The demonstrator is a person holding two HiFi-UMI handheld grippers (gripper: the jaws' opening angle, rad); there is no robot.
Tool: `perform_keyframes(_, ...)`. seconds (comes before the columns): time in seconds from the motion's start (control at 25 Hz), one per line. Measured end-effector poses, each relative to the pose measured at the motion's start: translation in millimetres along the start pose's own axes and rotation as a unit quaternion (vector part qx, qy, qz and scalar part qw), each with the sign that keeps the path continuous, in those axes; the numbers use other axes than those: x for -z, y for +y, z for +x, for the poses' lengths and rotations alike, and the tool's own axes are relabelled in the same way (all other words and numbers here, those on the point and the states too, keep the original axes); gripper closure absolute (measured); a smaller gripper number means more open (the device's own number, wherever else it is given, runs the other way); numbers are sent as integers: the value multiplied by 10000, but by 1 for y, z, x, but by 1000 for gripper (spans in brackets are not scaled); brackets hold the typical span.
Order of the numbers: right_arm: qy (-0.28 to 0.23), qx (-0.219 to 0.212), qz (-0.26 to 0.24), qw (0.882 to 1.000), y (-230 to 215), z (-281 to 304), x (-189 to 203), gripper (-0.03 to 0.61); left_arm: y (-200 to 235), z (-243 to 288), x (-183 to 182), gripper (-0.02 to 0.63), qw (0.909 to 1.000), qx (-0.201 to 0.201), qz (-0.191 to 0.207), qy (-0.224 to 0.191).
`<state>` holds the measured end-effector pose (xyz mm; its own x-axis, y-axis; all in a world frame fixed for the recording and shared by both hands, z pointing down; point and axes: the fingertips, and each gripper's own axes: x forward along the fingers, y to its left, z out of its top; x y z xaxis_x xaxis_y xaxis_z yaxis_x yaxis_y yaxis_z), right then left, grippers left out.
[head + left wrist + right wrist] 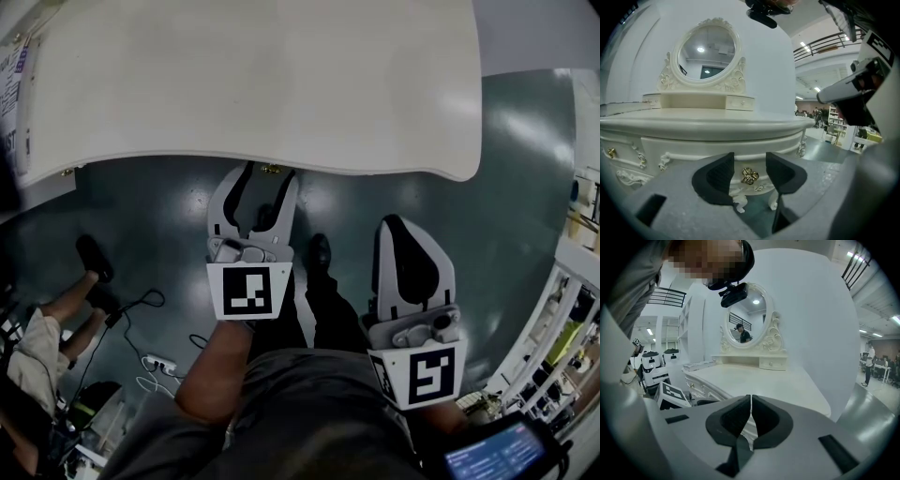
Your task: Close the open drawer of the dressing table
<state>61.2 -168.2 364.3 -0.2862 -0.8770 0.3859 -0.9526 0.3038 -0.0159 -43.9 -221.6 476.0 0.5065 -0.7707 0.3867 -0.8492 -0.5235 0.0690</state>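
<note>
While the left gripper (750, 157) frames the drawer handle (750, 176), the right gripper (751, 401) hangs empty beside it.

Its jaws stand wide apart with the gold handle seen between them, the pads not pressing on it; the right gripper's jaws are closed together on nothing. Each marker cube (248, 291) bears only black-and-white squares, no letters. A screen (492, 457) at the head view's lower right shows lines too blurred to read, as is the print on a sheet (11, 66) at the upper left. Only the left gripper view shows the drawer (751, 167), tucked under the table (262, 84) lip; how far out it stands I cannot tell. From the head, the table is just a bare cream top. Both gripper views show the oval mirror (707, 49) at the back.
</note>
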Motion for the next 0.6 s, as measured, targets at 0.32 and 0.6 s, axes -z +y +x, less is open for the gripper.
perform_keyframes(0.32, -26, 65, 10, 10000, -4, 1, -3, 563, 3, 5, -4, 390, 10000, 10, -4, -15)
perform_keyframes(0.6, -47, 105, 22, 9999, -8, 2, -5, 563, 6, 10, -6, 390, 10000, -6, 17, -25)
